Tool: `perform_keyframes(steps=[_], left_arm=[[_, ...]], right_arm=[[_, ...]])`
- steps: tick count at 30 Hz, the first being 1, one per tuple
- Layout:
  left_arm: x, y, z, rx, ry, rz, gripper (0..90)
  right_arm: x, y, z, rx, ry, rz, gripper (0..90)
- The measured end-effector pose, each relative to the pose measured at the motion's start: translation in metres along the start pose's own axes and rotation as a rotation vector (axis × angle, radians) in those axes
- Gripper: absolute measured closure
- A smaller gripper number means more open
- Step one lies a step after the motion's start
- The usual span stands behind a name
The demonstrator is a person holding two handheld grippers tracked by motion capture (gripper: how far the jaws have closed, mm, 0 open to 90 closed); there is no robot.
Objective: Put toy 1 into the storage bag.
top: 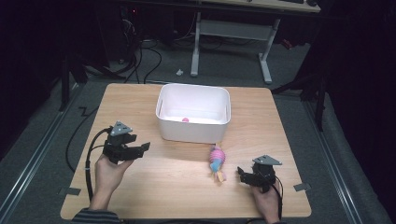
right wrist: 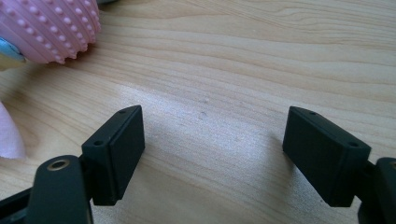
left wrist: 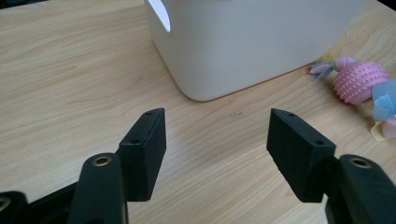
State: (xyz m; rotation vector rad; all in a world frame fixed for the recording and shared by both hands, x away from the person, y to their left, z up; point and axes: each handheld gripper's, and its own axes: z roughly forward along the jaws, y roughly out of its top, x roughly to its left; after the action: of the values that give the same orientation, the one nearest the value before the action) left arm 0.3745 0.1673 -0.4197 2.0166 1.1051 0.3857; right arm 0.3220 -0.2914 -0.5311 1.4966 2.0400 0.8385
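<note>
The pink toy (top: 217, 162) is lying on the wooden surface (top: 177, 177) just in front of the white bin's (top: 193, 126) near right corner, probably waiting to be dropped in beside the small pink thing (top: 185, 120) already inside; the right hand-held gripper (top: 243, 173) is sitting just right of the toy, jaws released and empty, seemingly lining up for a grab; the left hand-held gripper (top: 140, 149) is hovering left of the bin, also released, holding nothing.

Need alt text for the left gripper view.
Two black open jaws of the left gripper hang over a wooden table with nothing between them. Ahead stands a white bin; right of it lies a pink knobbly toy.
</note>
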Motion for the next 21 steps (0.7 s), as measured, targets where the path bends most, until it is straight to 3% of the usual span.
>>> perform_keyframes(steps=[9,21], left_arm=[[0.000,-0.014,0.009,0.036,0.020,-0.001,38.1],[-0.001,-0.032,0.021,0.057,0.006,-0.026,38.1]], right_arm=[[0.000,0.000,0.000,0.000,0.000,0.000,20.9],[0.000,0.000,0.000,0.000,0.000,0.000,20.9]])
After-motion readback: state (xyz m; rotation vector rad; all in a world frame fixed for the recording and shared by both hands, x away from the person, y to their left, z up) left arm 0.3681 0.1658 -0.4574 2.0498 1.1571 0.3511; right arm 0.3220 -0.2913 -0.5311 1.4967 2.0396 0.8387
